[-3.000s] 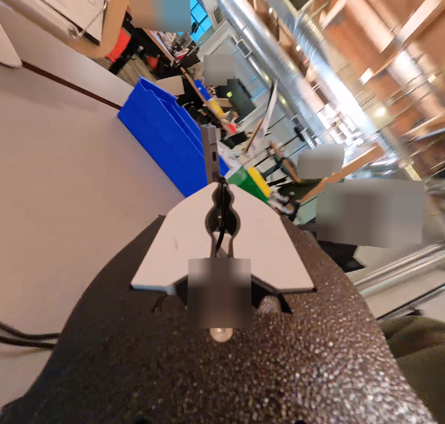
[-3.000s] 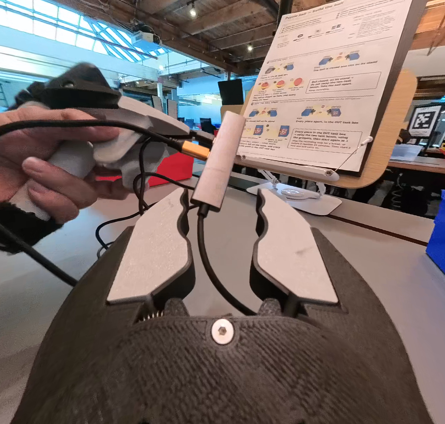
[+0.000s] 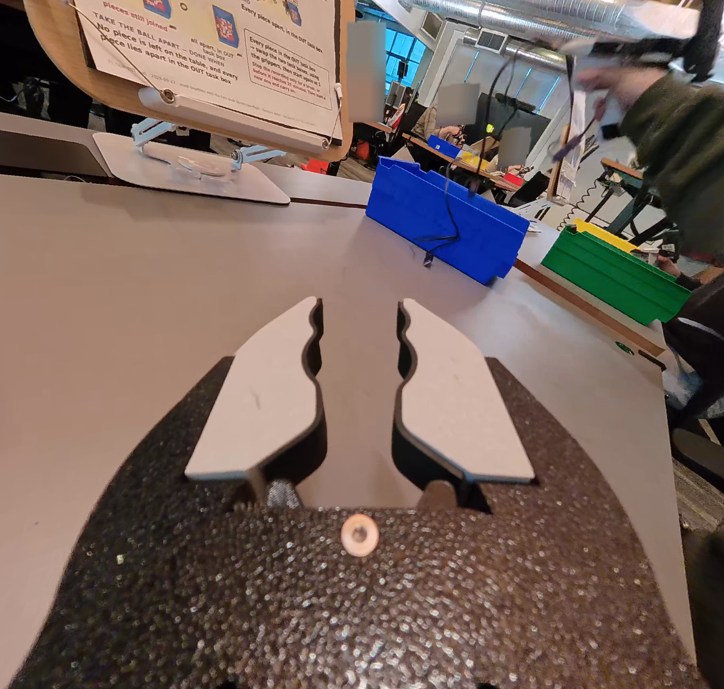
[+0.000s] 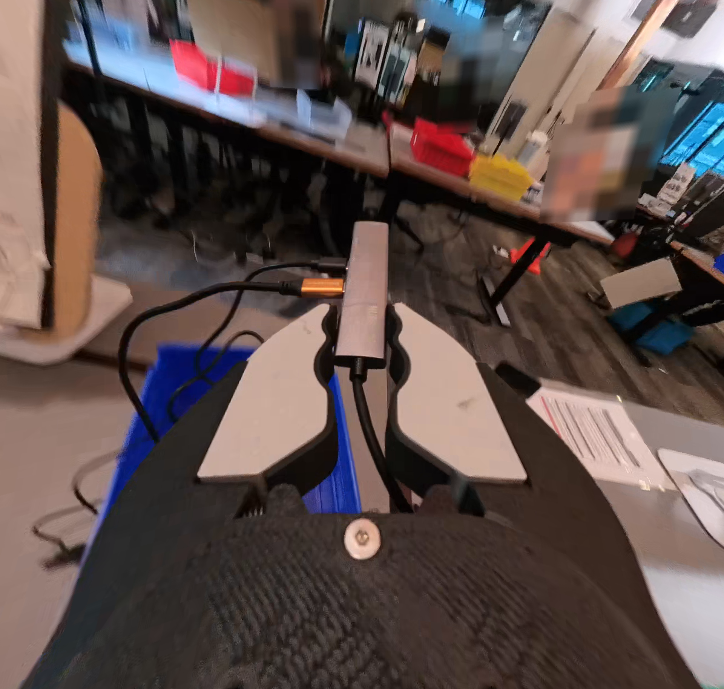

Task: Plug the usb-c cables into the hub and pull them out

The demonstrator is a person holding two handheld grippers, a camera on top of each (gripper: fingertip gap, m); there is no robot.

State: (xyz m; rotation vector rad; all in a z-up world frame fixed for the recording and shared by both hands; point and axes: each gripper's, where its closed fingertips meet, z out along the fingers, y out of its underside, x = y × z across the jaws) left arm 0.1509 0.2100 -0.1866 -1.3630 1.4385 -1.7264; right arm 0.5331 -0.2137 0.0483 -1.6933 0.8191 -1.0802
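Holding the hub [image 4: 364,298] lengthwise in my clamped right gripper [image 4: 362,310], both cable plugs [image 4: 323,287] projecting leftward; my left gripper [image 3: 360,306], gaping, empty, sits well apart.

One hub [image 4: 364,294], two plugged cables [image 4: 219,290].

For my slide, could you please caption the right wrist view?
Right tongs grip the grey hub above a blue bin, with two cables plugged into its side.

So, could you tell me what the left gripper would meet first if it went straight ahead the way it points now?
Probably just the bare table: the open left gripper tilts slightly down at it. The blue bin and loose cable end lie off to the right, though depth is uncertain.
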